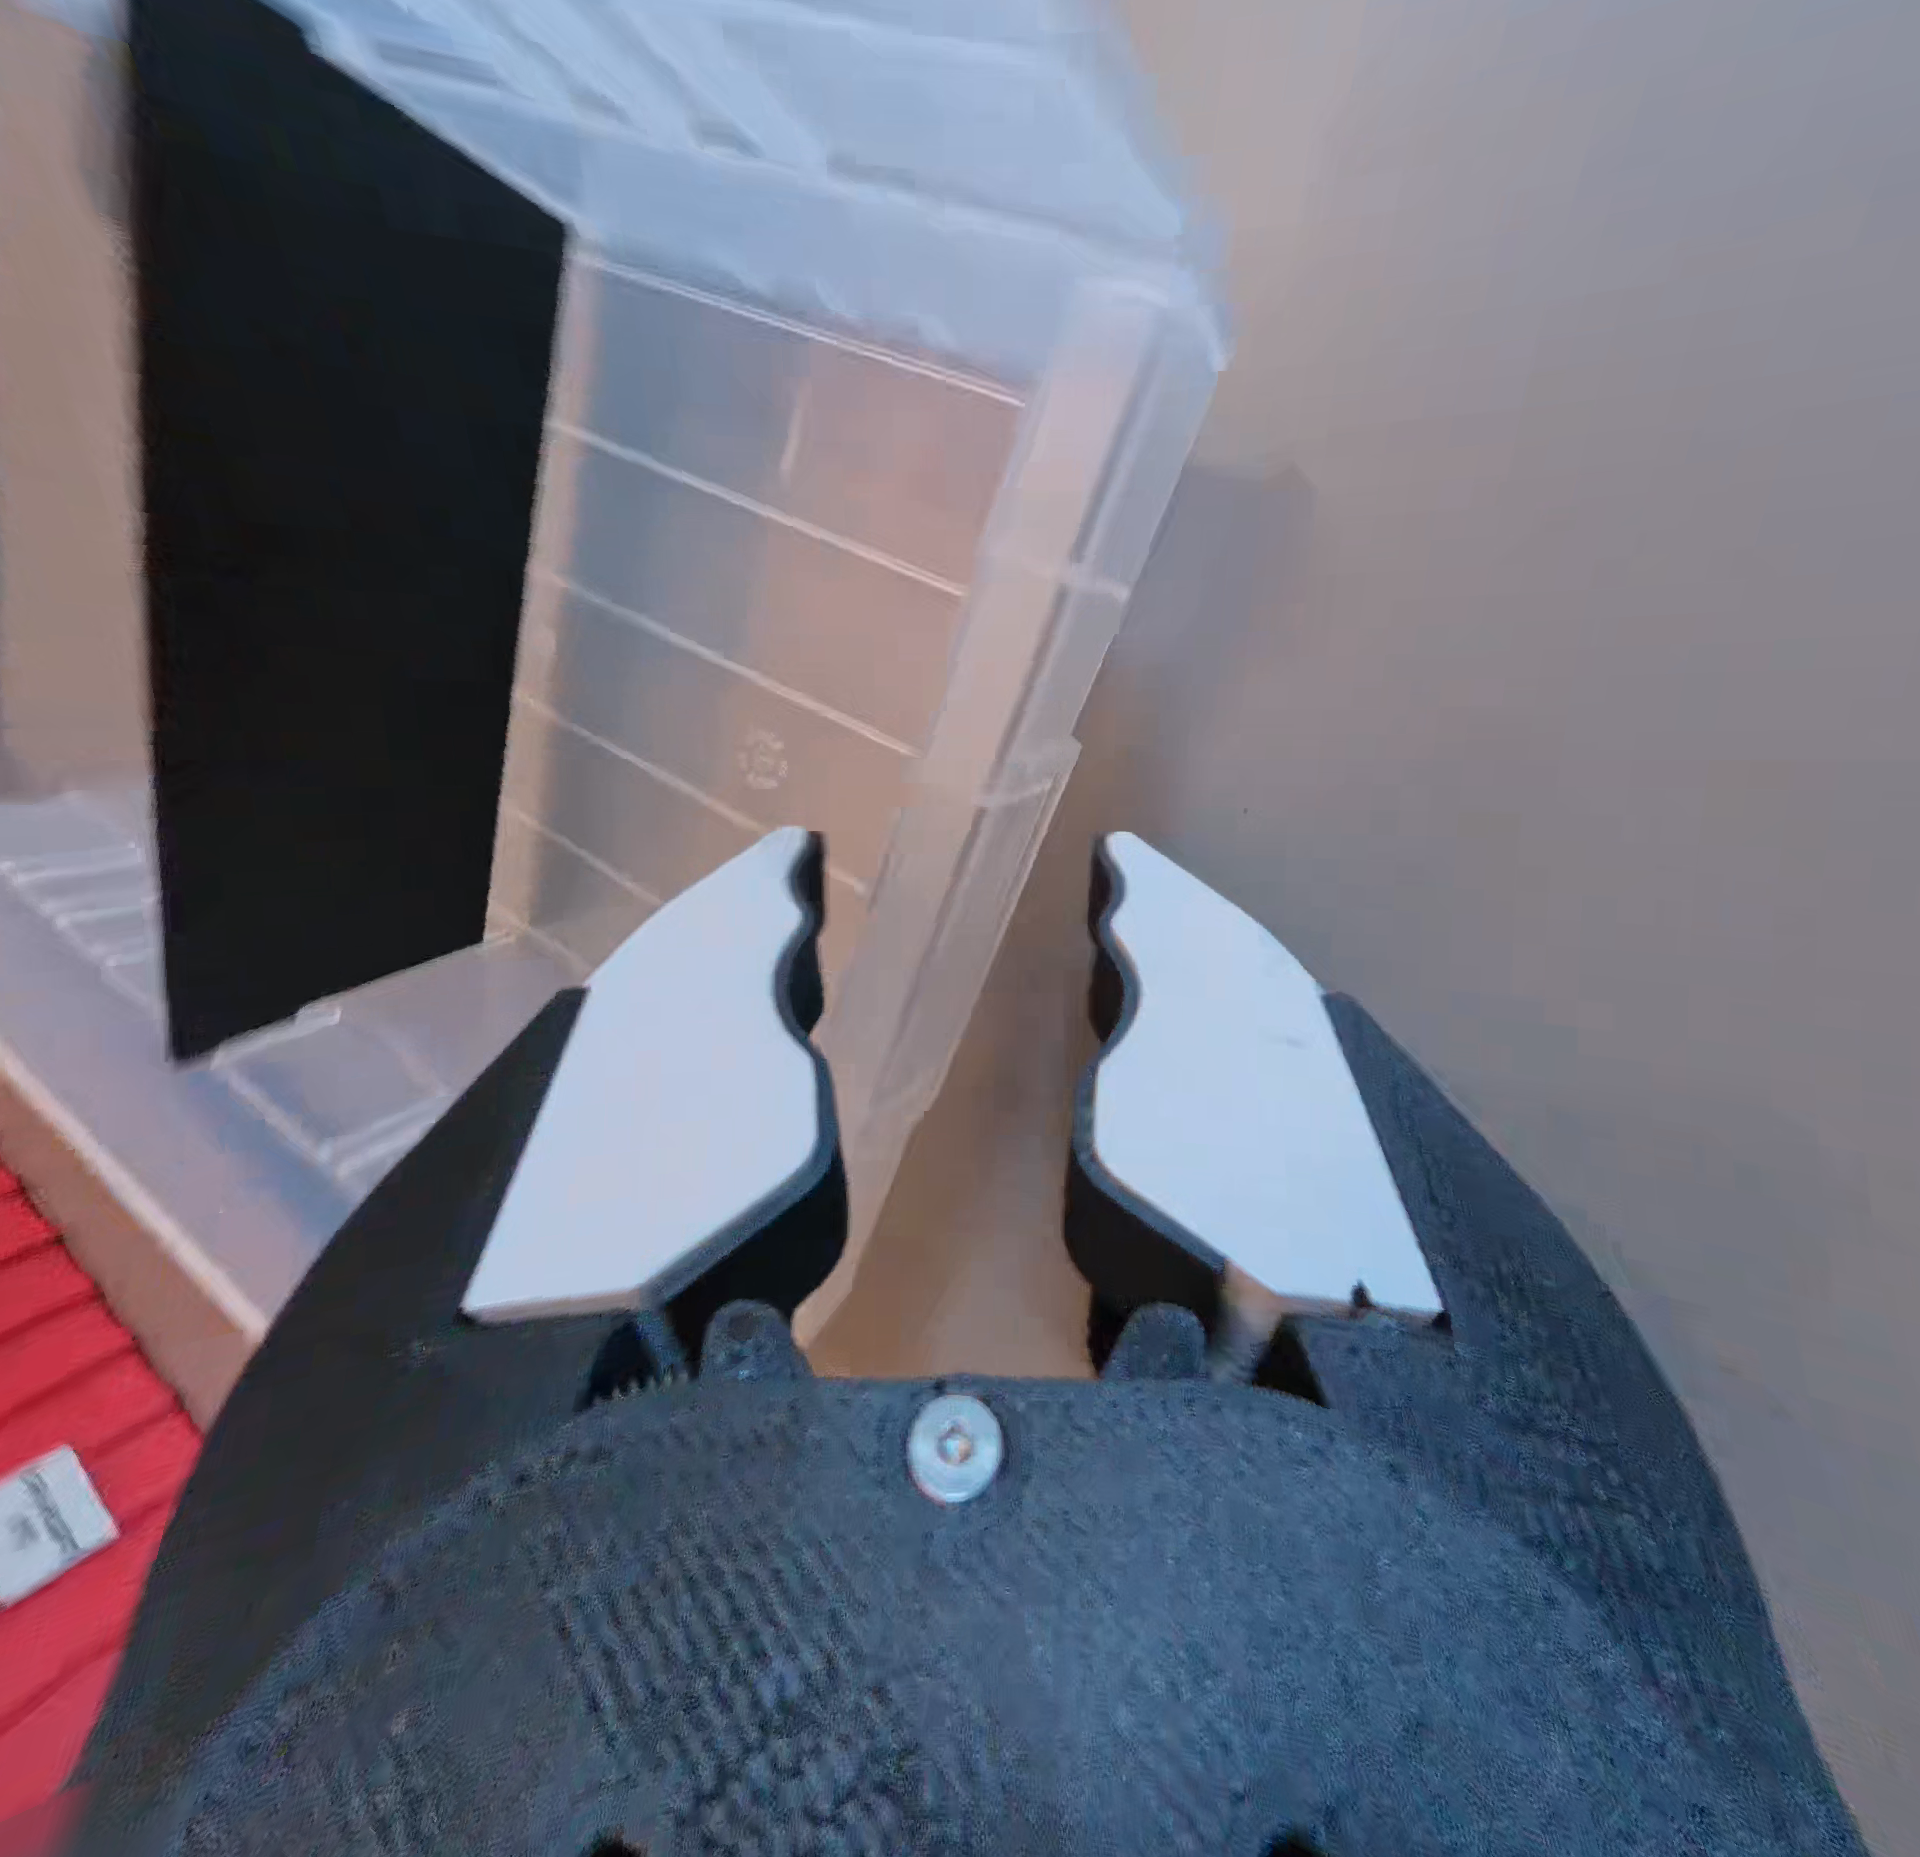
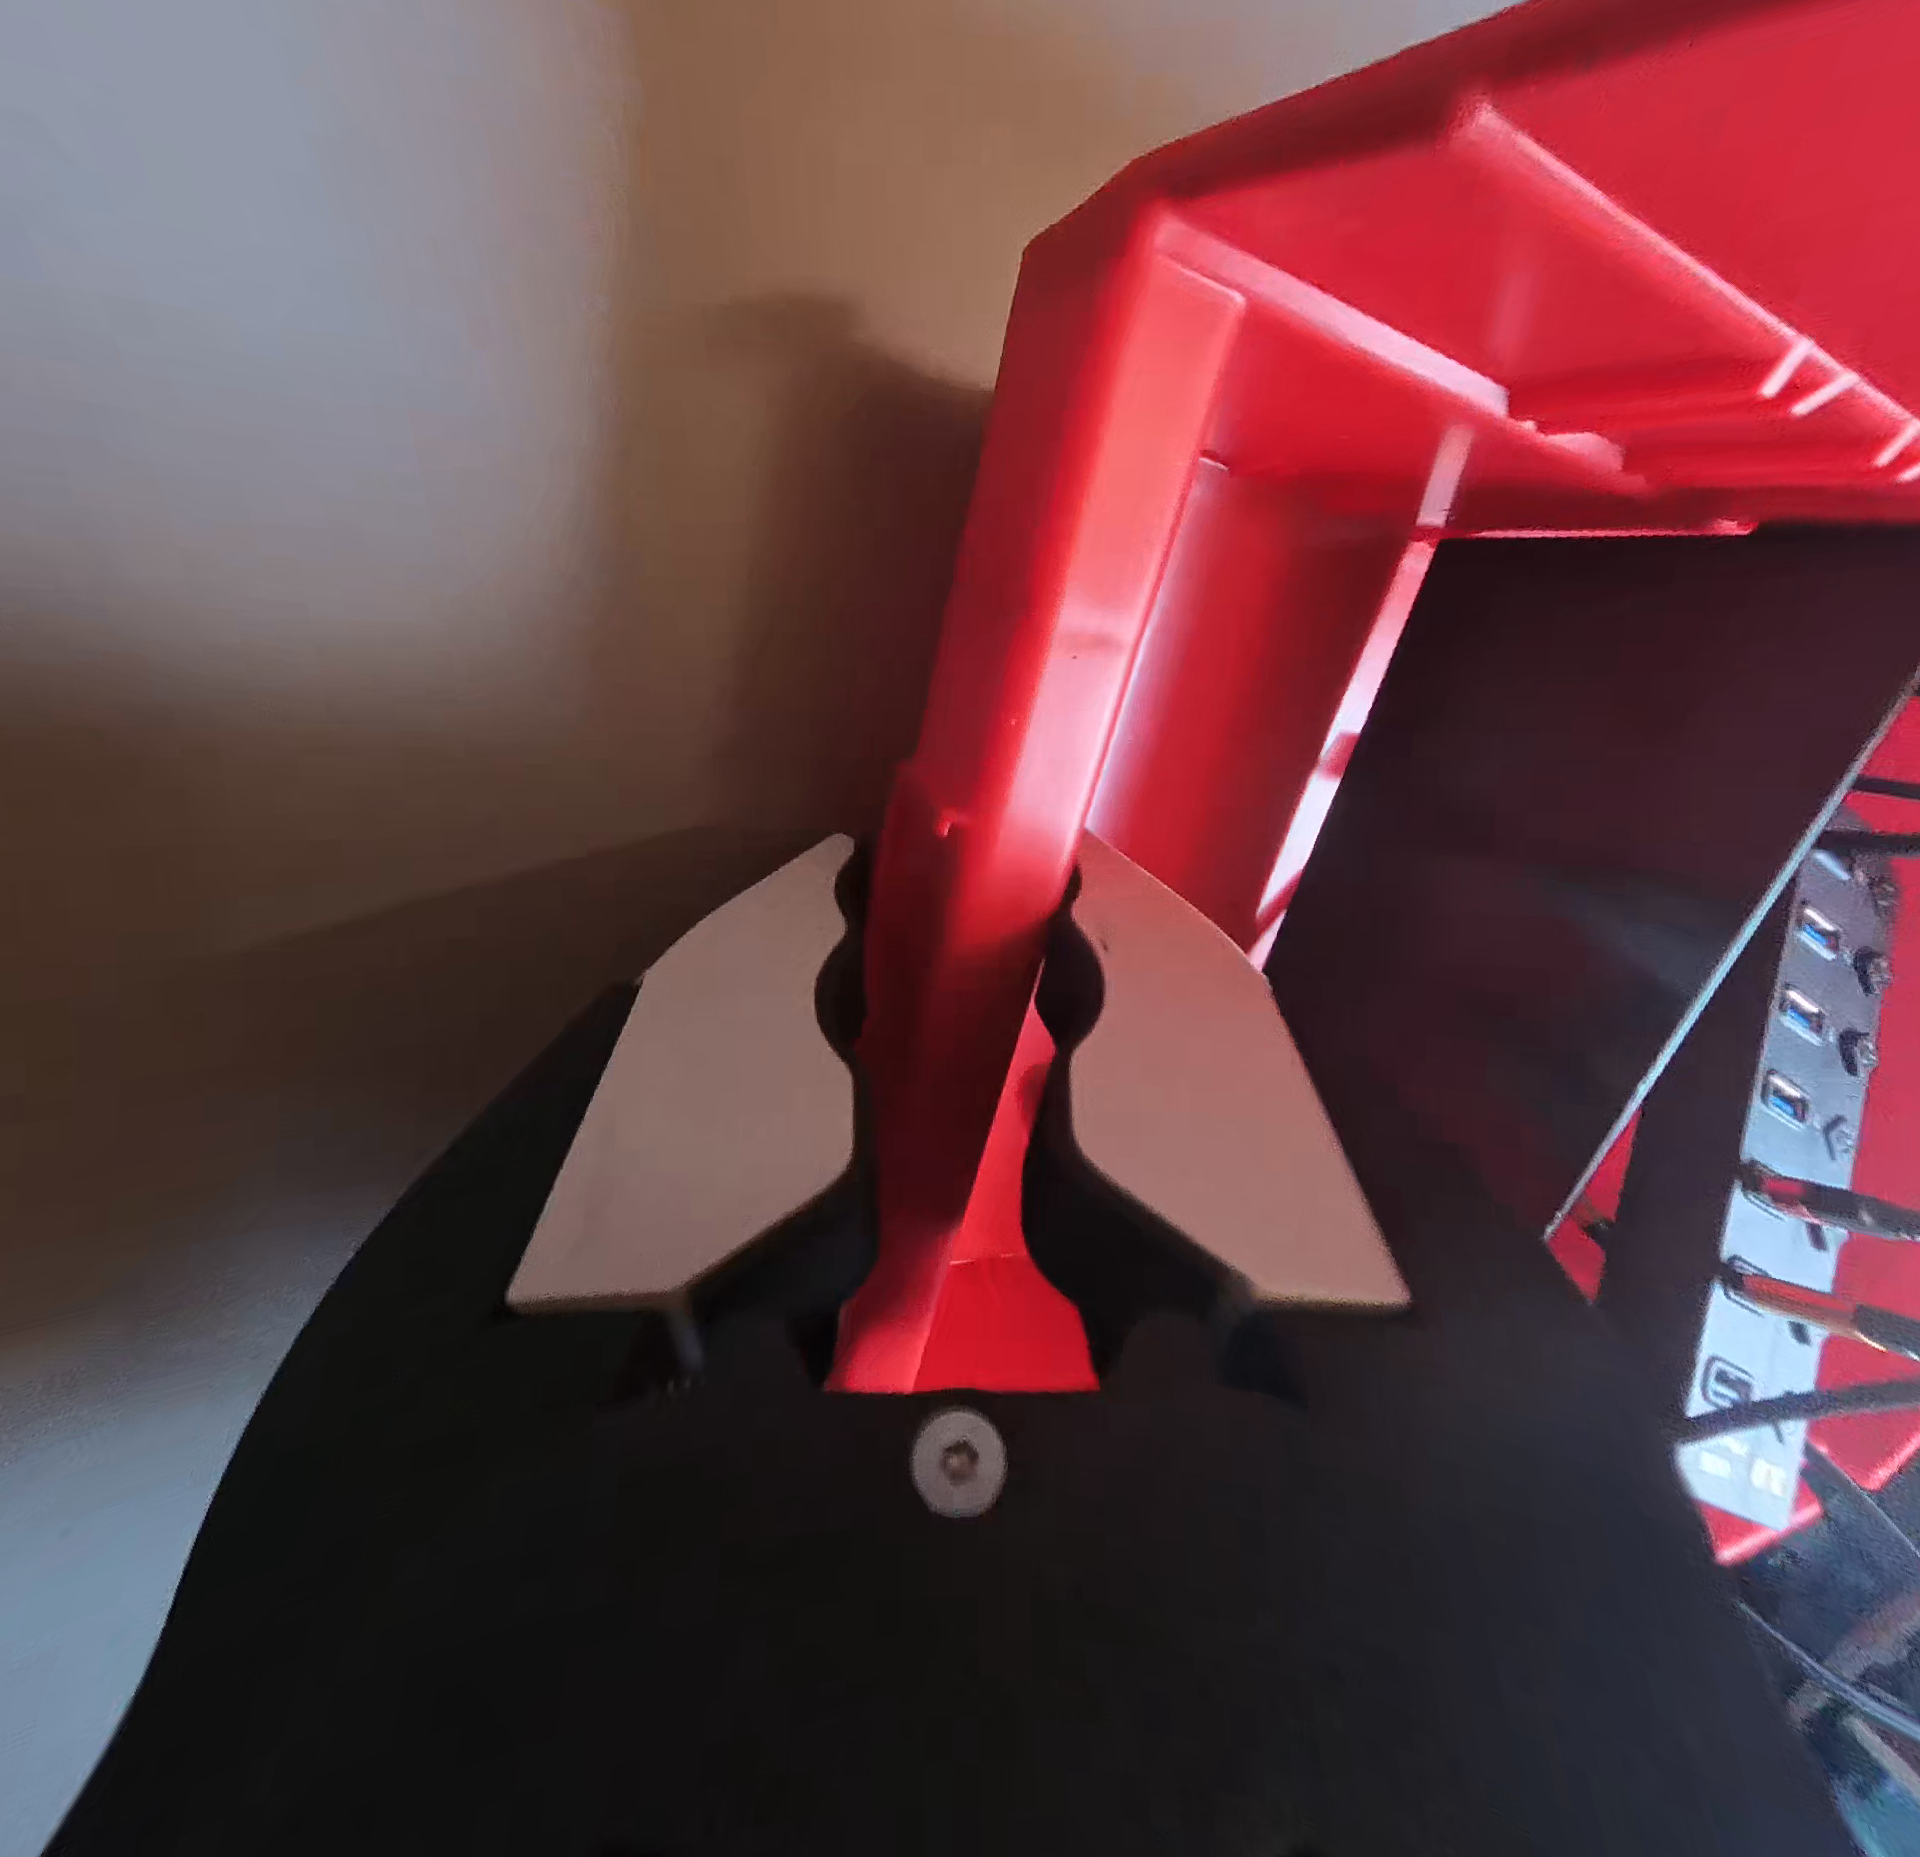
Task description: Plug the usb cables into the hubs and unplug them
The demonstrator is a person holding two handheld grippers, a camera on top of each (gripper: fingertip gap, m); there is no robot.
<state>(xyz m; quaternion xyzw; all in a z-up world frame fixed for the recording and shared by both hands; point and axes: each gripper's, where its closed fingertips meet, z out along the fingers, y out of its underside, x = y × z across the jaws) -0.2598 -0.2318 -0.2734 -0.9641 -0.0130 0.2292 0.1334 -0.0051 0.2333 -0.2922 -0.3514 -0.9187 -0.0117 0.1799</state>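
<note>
My right gripper (image 2: pixel 961 862) is shut on the edge of a red plastic case's raised lid (image 2: pixel 1299 373), which carries a black pad (image 2: pixel 1558 820) on its inner face. To the right of it lies a silver USB hub (image 2: pixel 1808 1080) with blue ports; some dark cables (image 2: pixel 1839 1210) are plugged into its lower ports. My left gripper (image 1: pixel 956 851) is open. The edge of a clear plastic case's raised lid (image 1: pixel 1049 664) runs between its fingers, close to the left finger (image 1: pixel 665 1080), not clamped. That lid also bears a black pad (image 1: pixel 332 560).
A beige wall (image 1: pixel 1558 560) stands right behind both cases. The clear case's ribbed base (image 1: pixel 156 976) lies at the left. A red surface (image 1: pixel 73 1392) with a small silver piece (image 1: pixel 52 1537) on it shows at the lower left of the left wrist view. Left tips to right tips: about 55 centimeters.
</note>
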